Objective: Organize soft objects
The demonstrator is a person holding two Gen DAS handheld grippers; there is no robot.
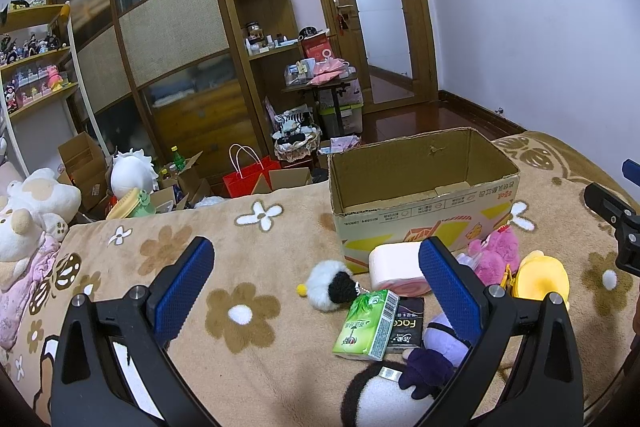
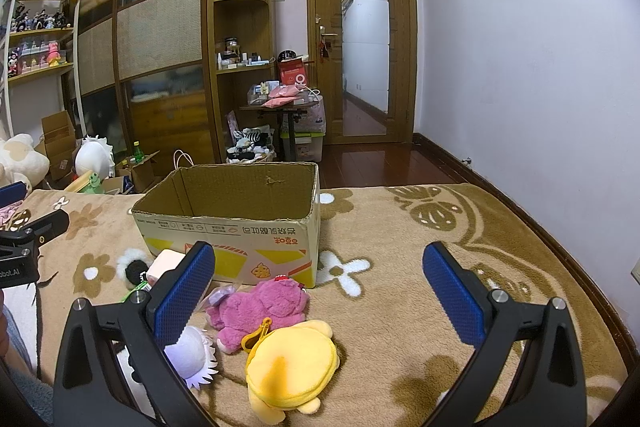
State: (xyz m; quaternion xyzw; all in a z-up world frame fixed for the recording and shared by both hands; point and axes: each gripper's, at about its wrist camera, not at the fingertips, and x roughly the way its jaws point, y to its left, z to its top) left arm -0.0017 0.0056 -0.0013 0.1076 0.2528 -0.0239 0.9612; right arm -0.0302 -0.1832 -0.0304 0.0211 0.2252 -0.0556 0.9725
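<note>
Bedroom clutter of wooden wardrobes, shelves and a door is seen behind a bed spread with a beige fleece blanket [image 1: 248,259] patterned with flowers.

From the left wrist view, the left hand-held gripper [image 1: 316,279] is held wide open with nothing between its blue ribbed pads. An open cardboard box [image 1: 424,199], apparently empty, stands on the blanket. Just in front of it a loose pile is gathered: a black-and-white fluffy toy [image 1: 332,285], a pale pink roll [image 1: 394,269], a green tissue pack [image 1: 366,325] lying partly over a dark packet [image 1: 408,323], a purple plush [image 1: 444,343], a pink plush [image 1: 498,253] and a yellow plush [image 1: 540,277].

From the right wrist view, the right hand-held gripper [image 2: 318,291] is likewise spread wide and empty, poised above the pink plush [image 2: 260,311] and the rounded yellow plush [image 2: 292,371] with its orange clip. The box [image 2: 232,227] is seen just beyond them.

No item appears packed yet — the first pick seems to be in hand. A descent onto one plush is called for, then a gentle squeeze, since the pile fabric will compress and slip; the crinkly packs — flat and firmer — would need an edge grasp.
</note>
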